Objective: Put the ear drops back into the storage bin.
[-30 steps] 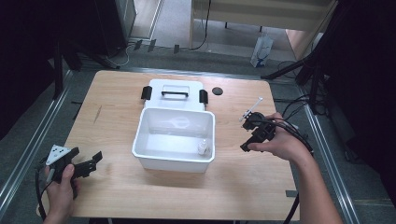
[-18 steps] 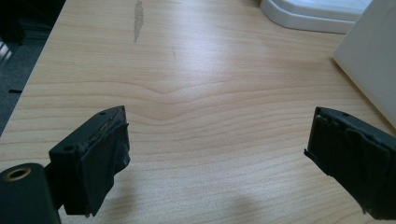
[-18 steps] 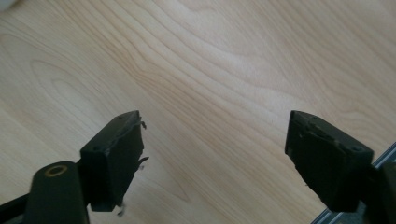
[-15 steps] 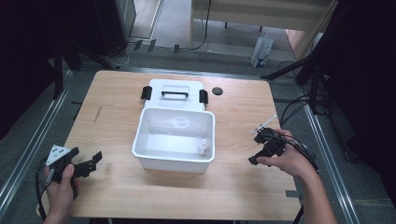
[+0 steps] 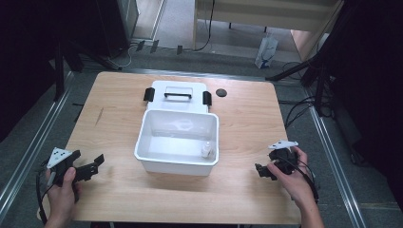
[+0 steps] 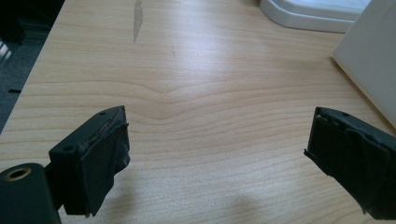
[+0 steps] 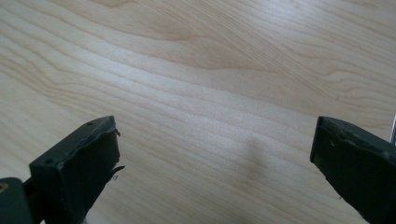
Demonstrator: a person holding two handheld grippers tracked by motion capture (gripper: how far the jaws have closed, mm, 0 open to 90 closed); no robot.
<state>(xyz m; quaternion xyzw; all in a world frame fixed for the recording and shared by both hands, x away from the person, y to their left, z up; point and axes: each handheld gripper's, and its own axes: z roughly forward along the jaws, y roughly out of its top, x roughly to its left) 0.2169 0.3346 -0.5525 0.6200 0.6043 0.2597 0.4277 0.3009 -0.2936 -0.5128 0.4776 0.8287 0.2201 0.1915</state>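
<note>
A white plastic bin stands in the middle of the wooden table. Inside it, at the near right corner, a small white bottle stands upright. Behind the bin lies its white lid with a black handle and black clips. My left gripper rests low at the table's front left, open, jaws spread wide over bare wood. Near the front right my right gripper is also open with nothing between its jaws.
A small black disc lies on the table right of the lid. The bin's white wall shows at the right of the left gripper view. Cables and dark stands sit on the floor around the table.
My right gripper has drawn back from beside the bin's right rim toward the front right of the table and lowered. The left gripper has stayed in place.
</note>
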